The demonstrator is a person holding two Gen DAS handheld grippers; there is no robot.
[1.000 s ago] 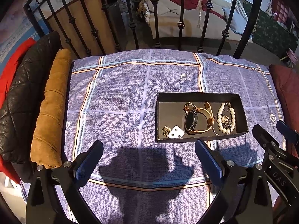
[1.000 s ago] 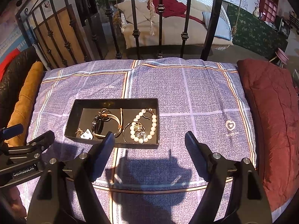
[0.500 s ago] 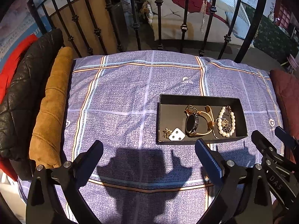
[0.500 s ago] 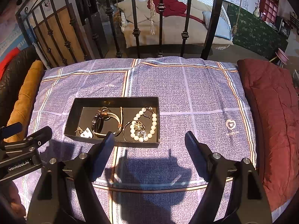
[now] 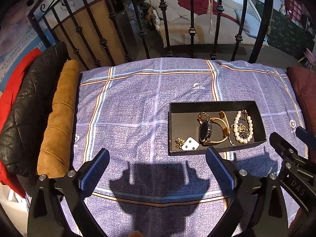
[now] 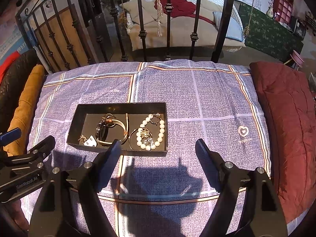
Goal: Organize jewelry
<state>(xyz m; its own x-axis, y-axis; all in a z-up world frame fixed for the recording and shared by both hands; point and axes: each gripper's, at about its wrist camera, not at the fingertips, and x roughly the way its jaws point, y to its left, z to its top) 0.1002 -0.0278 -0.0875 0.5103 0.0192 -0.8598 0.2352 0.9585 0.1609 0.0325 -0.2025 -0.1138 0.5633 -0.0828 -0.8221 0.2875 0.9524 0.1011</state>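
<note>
A black tray [image 5: 215, 104] lies on a purple checked cloth [image 5: 128, 108] in front of black iron bars [image 5: 165, 29]. Inside the tray, from its left end to its right in the left wrist view, lie a small gold brooch [image 5: 179, 142], a white earring card [image 5: 190, 143], a gold-banded watch [image 5: 206, 132] with a dark face, and a pearl bracelet [image 5: 242, 126] with a gold charm in its loop. The watch band touches the bracelet.

The left hand-held gripper [image 5: 157, 162] hangs above the cloth with its jaws spread wide and nothing between them; its right finger tip sits just before the tray's near wall. The right hand-held gripper [image 6: 158, 150] is also wide and holds nothing, its left finger overlapping the tray's near edge [image 6: 118, 152] beside the watch [image 6: 102, 132] and bracelet [image 6: 151, 132]. Both throw shadows on the cloth.

A tan cushion [image 5: 59, 118] and a black quilted jacket [image 5: 25, 108] lie along the cloth's left side, a dark red quilt [image 6: 286, 122] along its right.
</note>
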